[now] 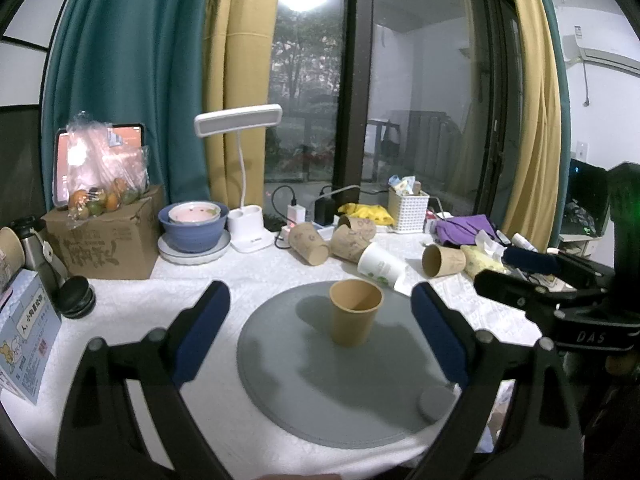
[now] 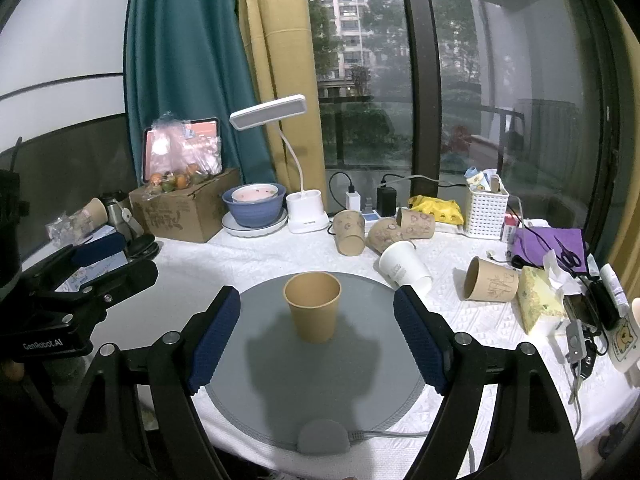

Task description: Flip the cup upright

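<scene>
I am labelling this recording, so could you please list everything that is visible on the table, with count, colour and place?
brown cup: 1, plain brown, upright on the grey mat
grey mat: 1, round, grey, near table edge
lying cups: 5, four brown, one white, on their sides behind the mat
desk lamp: 1, white, back centre
bowls: 2 nested, blue outer, pale inner, on a plate left of the lamp
cardboard box: 1, brown, back left, bagged fruit on top
white basket: 1, back right
purple cloth: 1, far right
tissue pack: 1, yellow, right
left gripper: open, cup ahead
right gripper: open, cup ahead

Dim room, ceiling-light glare, fisheye edges
</scene>
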`<state>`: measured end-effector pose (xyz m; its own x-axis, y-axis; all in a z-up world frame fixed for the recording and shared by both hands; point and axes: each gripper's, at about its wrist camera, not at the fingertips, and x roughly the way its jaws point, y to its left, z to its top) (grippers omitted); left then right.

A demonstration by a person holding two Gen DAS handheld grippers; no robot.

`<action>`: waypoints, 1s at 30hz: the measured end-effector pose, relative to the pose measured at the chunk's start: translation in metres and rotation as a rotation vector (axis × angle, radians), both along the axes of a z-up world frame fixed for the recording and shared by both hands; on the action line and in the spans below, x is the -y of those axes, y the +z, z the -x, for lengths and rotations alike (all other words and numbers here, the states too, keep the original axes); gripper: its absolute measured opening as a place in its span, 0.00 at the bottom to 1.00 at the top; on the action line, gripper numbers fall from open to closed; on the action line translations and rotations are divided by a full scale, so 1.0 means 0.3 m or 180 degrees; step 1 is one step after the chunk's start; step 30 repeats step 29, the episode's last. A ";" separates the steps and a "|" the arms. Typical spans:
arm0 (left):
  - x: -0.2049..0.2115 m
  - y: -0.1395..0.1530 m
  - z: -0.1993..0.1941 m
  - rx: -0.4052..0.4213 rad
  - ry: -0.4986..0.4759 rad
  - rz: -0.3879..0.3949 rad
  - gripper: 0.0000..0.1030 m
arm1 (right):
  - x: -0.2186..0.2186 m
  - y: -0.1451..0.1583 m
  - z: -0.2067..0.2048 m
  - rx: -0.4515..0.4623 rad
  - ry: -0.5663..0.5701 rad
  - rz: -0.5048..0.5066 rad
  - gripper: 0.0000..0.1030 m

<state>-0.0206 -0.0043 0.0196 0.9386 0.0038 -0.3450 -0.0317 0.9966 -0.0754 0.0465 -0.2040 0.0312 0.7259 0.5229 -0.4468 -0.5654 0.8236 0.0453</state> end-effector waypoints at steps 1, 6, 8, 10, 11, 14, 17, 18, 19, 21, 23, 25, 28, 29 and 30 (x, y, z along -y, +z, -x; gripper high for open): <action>-0.001 0.000 -0.001 0.0000 0.0004 0.0001 0.90 | 0.000 0.000 0.000 -0.0001 -0.0001 0.0000 0.79; 0.004 0.000 0.001 -0.0001 0.0005 0.0005 0.90 | -0.002 0.000 0.001 -0.0002 -0.0001 0.0000 0.79; 0.008 0.000 0.001 -0.0003 0.0003 0.0006 0.90 | -0.002 0.000 0.001 -0.0003 -0.0002 0.0000 0.79; 0.007 0.001 0.002 -0.0004 0.0005 0.0008 0.90 | -0.003 0.000 0.000 -0.0005 -0.0005 0.0003 0.79; 0.008 0.001 0.002 -0.0003 0.0005 0.0007 0.90 | -0.003 0.001 0.001 -0.0005 -0.0004 0.0002 0.79; 0.007 0.000 0.001 0.0000 0.0009 0.0010 0.90 | -0.003 0.001 0.001 -0.0003 -0.0003 0.0002 0.79; 0.007 0.000 0.001 -0.0003 0.0006 0.0011 0.90 | -0.004 0.002 0.001 -0.0002 -0.0004 0.0001 0.79; 0.006 0.000 0.001 -0.0005 0.0005 0.0010 0.90 | -0.004 0.002 0.001 -0.0003 -0.0005 0.0001 0.79; 0.003 0.000 0.000 -0.0001 0.0007 0.0008 0.90 | -0.004 0.002 0.001 -0.0002 -0.0003 0.0000 0.79; 0.003 0.000 0.000 0.0000 0.0008 0.0009 0.90 | -0.004 0.001 0.002 -0.0003 -0.0002 0.0003 0.79; 0.006 0.000 0.002 -0.0001 0.0010 0.0012 0.90 | -0.004 0.002 0.001 -0.0005 -0.0002 0.0002 0.79; 0.006 0.001 0.003 0.0000 0.0014 0.0020 0.90 | -0.004 0.002 0.001 -0.0003 -0.0003 0.0003 0.79; 0.017 0.002 0.008 0.0020 0.0060 0.0030 0.90 | -0.005 0.002 0.001 -0.0007 -0.0006 0.0005 0.79; 0.016 0.003 0.010 0.0049 0.0078 0.0058 0.90 | -0.008 0.002 0.002 -0.0011 -0.0005 0.0007 0.79; 0.016 0.003 0.010 0.0049 0.0078 0.0058 0.90 | -0.008 0.002 0.002 -0.0011 -0.0005 0.0007 0.79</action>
